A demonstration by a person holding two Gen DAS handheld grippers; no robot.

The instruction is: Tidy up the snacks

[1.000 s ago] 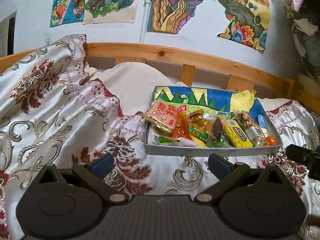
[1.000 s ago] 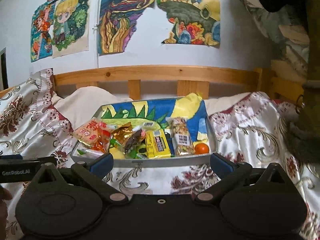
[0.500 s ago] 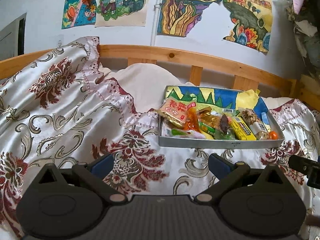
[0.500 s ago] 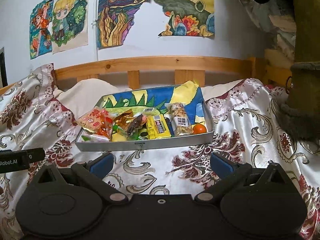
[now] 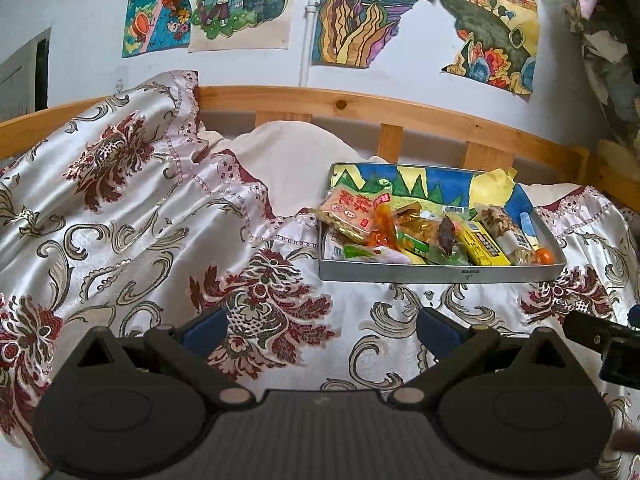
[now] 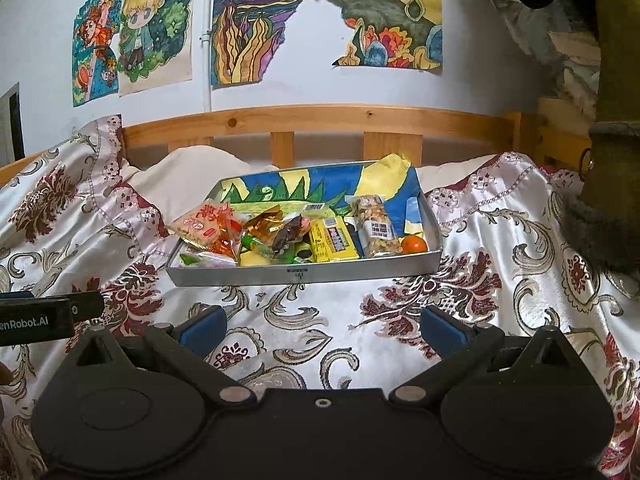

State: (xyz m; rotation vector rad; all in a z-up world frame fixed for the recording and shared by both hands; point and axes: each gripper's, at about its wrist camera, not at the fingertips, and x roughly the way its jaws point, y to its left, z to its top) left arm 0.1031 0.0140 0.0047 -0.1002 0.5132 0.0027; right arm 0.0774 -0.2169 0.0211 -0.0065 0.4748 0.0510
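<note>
A silver metal tray (image 5: 440, 274) (image 6: 304, 274) lined with a painted sheet sits on the bed and holds several snack packets. Among them are an orange packet (image 5: 350, 213) (image 6: 204, 224), a yellow box (image 5: 482, 246) (image 6: 334, 240), a clear nut pack (image 6: 376, 226) and a small orange ball (image 6: 414, 245). My left gripper (image 5: 320, 330) is open and empty, well short of the tray and to its left. My right gripper (image 6: 323, 326) is open and empty, in front of the tray's near wall.
The bed is covered by a shiny cream and maroon floral quilt (image 5: 132, 220). A wooden headboard (image 6: 320, 120) and a white pillow (image 5: 292, 152) lie behind the tray. Drawings hang on the wall. A dark green post (image 6: 614, 92) stands at the right.
Both grippers have pulled back from the tray, which now looks smaller and farther off. The left view has also swung leftward. Both stay open and empty.
</note>
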